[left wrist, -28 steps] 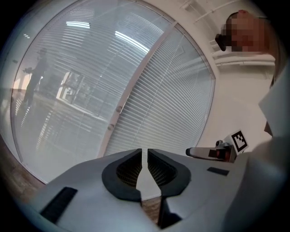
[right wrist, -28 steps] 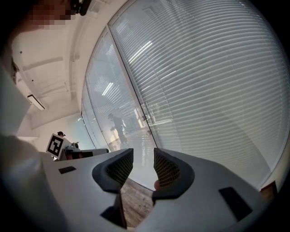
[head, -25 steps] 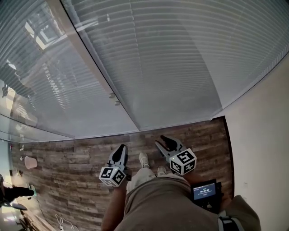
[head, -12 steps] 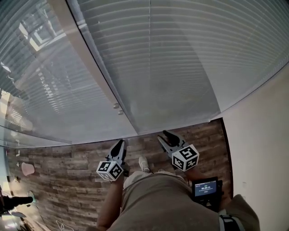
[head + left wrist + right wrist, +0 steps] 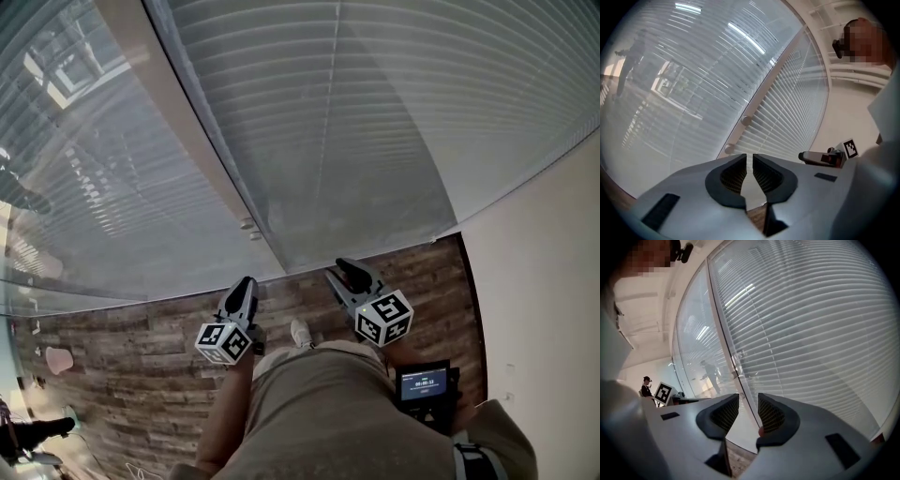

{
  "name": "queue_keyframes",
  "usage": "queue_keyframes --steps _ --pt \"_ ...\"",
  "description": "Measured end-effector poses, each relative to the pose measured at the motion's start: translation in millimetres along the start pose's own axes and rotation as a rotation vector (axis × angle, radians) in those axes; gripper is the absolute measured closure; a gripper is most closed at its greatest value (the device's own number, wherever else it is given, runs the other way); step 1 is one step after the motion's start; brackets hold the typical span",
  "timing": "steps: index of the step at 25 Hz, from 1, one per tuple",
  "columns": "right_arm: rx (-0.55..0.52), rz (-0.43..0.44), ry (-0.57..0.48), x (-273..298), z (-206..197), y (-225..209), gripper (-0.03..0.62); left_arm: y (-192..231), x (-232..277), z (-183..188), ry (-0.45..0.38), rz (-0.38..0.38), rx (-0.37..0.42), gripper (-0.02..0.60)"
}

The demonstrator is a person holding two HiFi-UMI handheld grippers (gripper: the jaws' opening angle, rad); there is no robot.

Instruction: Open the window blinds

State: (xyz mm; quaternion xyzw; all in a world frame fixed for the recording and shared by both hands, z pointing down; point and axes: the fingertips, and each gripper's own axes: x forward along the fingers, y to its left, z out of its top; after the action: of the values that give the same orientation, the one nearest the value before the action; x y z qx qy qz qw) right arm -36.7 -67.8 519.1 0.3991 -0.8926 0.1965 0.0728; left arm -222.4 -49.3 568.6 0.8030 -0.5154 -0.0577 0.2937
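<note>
Standing close before a glass wall, the person holds the left hand-held gripper (image 5: 246, 284) and the right hand-held gripper (image 5: 342, 268) low over the wood-plank floor (image 5: 131, 375), both pointing toward the foot of the glass. In the left gripper view the left hand-held gripper (image 5: 749, 158) has its jaws drawn almost together, with only a thin slit between the ribbed pads (image 5: 733, 176) and nothing in it. In the right gripper view the right hand-held gripper (image 5: 748, 401) has its jaws spread a little wider, and the gap between them is empty, showing just the glass and floor beyond. The window blinds (image 5: 375, 122) hang lowered behind the pane ahead, their horizontal slats turned flat and closed, reaching down to the floor line. Neither hand-held gripper touches them. A pale upright frame post (image 5: 187, 141) divides this pane from the slatted pane to the left, and two small round knobs (image 5: 247, 224) sit on it just above the left hand-held gripper. A plain cream wall (image 5: 544, 281) meets the glass at the right. Below, the person's beige trousers (image 5: 319, 412) fill the lower frame, and a small dark device with a lit screen (image 5: 425, 386) sits at the right hip.
</note>
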Motion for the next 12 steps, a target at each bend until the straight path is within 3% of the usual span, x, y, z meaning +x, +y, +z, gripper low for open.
queue_keyframes --steps 8,12 --pt "0.060 0.001 0.011 30.0 -8.5 -0.5 0.464 15.5 18.9 -4.6 0.072 -0.039 -0.002 0.548" --pt "0.039 0.006 0.008 35.0 -10.2 3.0 0.467 17.5 20.5 -6.9 0.088 -0.053 0.009 0.548"
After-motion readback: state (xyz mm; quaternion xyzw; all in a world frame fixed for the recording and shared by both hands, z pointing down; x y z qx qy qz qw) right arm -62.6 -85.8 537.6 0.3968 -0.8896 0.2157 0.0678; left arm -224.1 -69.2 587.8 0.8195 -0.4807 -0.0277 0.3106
